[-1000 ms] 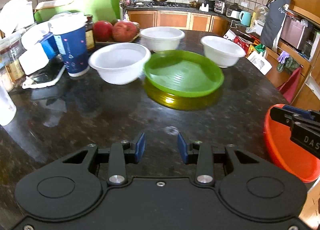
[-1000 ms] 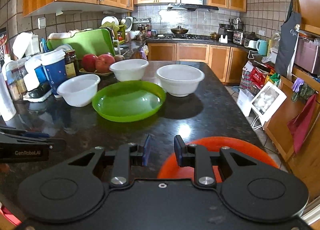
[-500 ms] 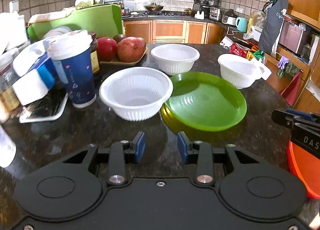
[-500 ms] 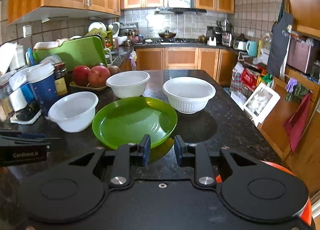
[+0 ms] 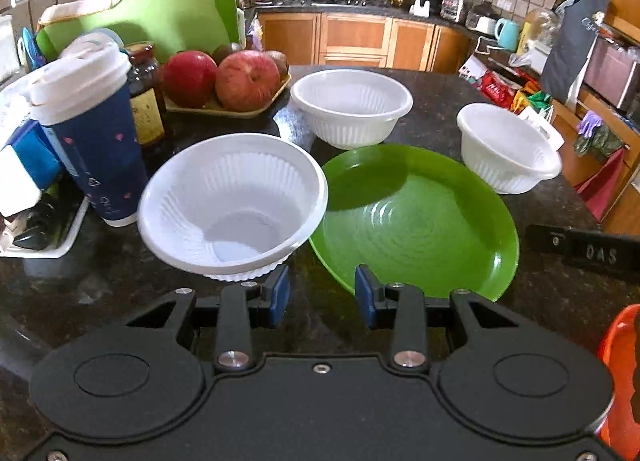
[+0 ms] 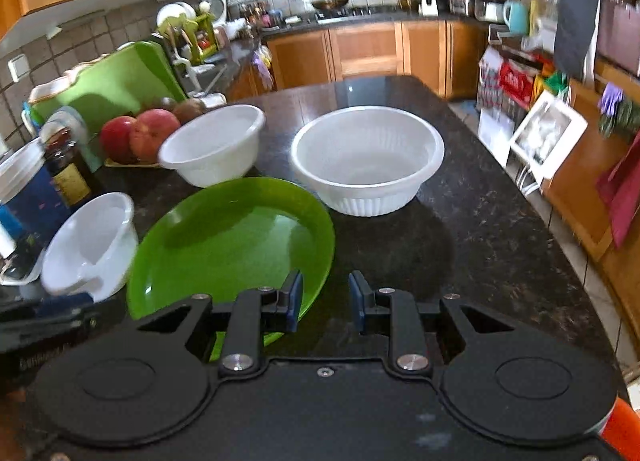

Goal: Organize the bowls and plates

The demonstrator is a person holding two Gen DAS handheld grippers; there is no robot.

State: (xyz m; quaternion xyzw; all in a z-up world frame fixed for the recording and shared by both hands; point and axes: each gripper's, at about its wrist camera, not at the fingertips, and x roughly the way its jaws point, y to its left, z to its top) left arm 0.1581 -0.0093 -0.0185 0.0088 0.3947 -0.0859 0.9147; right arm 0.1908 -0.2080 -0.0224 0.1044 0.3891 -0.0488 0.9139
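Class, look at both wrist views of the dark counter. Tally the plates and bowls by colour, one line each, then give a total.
White bowls: 3
Green plates: 1
Orange dish at the near edge, only partly in view: 1
Total: 5

So the right hand-held gripper point(image 6: 322, 303) hangs over the dark speckled surface point(image 6: 480, 237), blue pads apart with nothing between them. Its left pad sits in front of the green plate point(image 6: 232, 245). Just past the plate there's a big ribbed white bowl point(image 6: 368, 161), another white bowl point(image 6: 212, 145) further left near the apples point(image 6: 140, 137), and a third (blurry) white bowl point(image 6: 90, 245) at the plate's left edge.
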